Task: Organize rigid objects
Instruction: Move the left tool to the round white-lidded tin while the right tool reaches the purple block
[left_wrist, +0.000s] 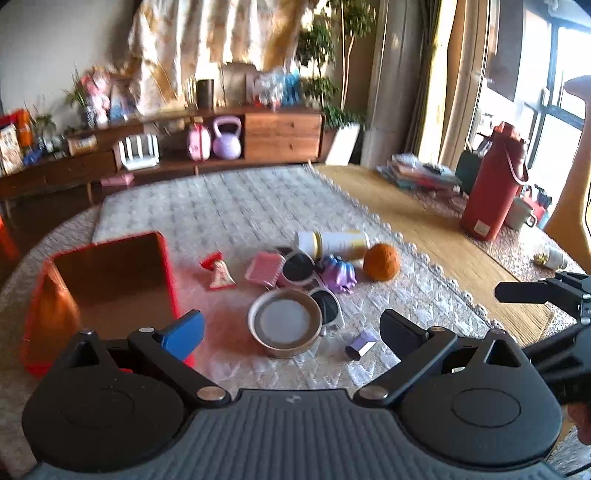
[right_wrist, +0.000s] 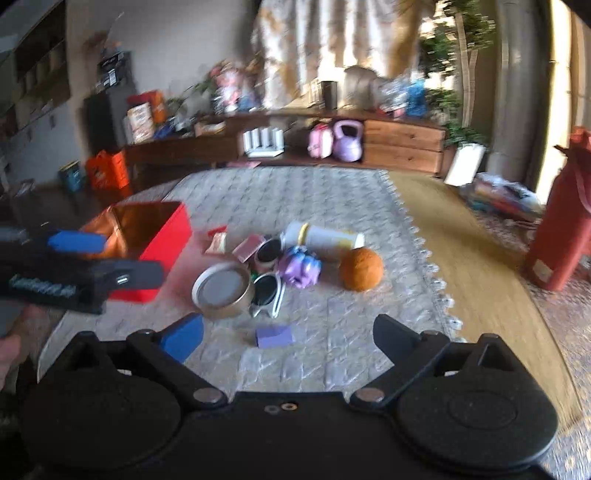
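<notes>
A lived-in home living room.
A wooden sideboard (left_wrist: 280, 134), leafy houseplant (left_wrist: 321, 40), curtains (left_wrist: 207, 33) and kettlebell (left_wrist: 226, 138) are filling the room behind the table.

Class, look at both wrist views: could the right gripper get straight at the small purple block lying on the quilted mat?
Probably yes. The right gripper has its jaws wide open and empty, and the purple block lies apart from the pile, nearest the jaws, with bare quilted mat around it. Nothing blocks the way.

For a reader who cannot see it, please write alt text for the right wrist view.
The open right gripper points at a cluster of small objects on a quilted mat: round tin, orange ball, purple toy. An open red box stands left.
</notes>
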